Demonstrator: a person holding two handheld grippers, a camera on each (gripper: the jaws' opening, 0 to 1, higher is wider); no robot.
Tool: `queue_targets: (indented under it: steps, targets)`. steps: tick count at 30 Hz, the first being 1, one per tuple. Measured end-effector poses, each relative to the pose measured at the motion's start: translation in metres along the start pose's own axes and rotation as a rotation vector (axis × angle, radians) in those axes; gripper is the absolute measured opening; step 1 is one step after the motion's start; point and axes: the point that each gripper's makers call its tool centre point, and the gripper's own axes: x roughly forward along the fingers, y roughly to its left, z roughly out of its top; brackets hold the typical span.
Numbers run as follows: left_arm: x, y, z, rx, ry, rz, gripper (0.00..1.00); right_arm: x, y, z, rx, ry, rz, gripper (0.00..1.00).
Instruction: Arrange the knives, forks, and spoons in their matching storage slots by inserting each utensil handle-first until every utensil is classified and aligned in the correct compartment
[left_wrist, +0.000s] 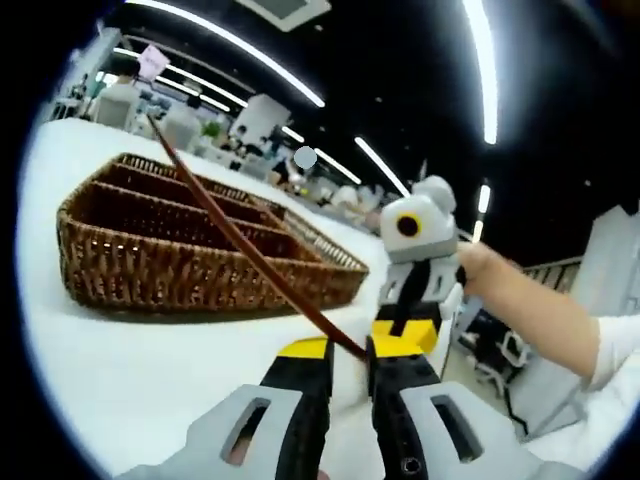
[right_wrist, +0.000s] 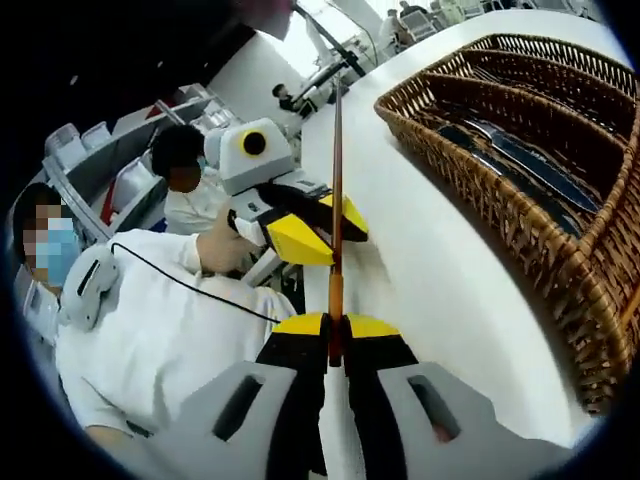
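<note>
Several dark knives (right_wrist: 520, 160) are already lying in one compartment of the wicker basket (left_wrist: 200, 260), which is sitting on the white worktop (left_wrist: 150, 380); other slots look bare, so most sorting is likely remaining. Right gripper (right_wrist: 336, 345) is clamping its jaws on a thin reddish-brown utensil handle (right_wrist: 337, 200), which is rising straight ahead, its head out of sight. Left gripper (left_wrist: 345, 365) is holding its jaws slightly parted around that same slim stick (left_wrist: 240, 235), beside the basket, though whether they are pinching it I cannot tell.
</note>
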Motion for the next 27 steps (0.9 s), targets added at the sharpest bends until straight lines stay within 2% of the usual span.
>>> queue_targets:
  steps: [9, 16, 19, 25, 27]
  targets:
    - [-0.006, -0.01, 0.01, -0.096, -0.063, -0.067, 0.05, 0.006, 0.007, 0.007, -0.038, -0.03, -0.003, 0.05]
    - [-0.009, -0.011, 0.014, -0.1, -0.079, -0.073, 0.04, 0.01, 0.006, 0.011, -0.062, -0.066, -0.016, 0.05]
    - [-0.009, -0.011, 0.014, -0.1, -0.086, -0.078, 0.03, 0.011, 0.007, 0.012, -0.107, -0.085, -0.021, 0.06]
    - [-0.012, -0.011, 0.017, -0.115, -0.096, -0.084, 0.03, 0.009, 0.008, 0.021, -0.393, -0.164, -0.064, 0.1]
    - [-0.013, -0.012, 0.019, -0.11, -0.101, -0.085, 0.03, 0.01, 0.01, 0.018, -0.366, -0.158, -0.059, 0.12]
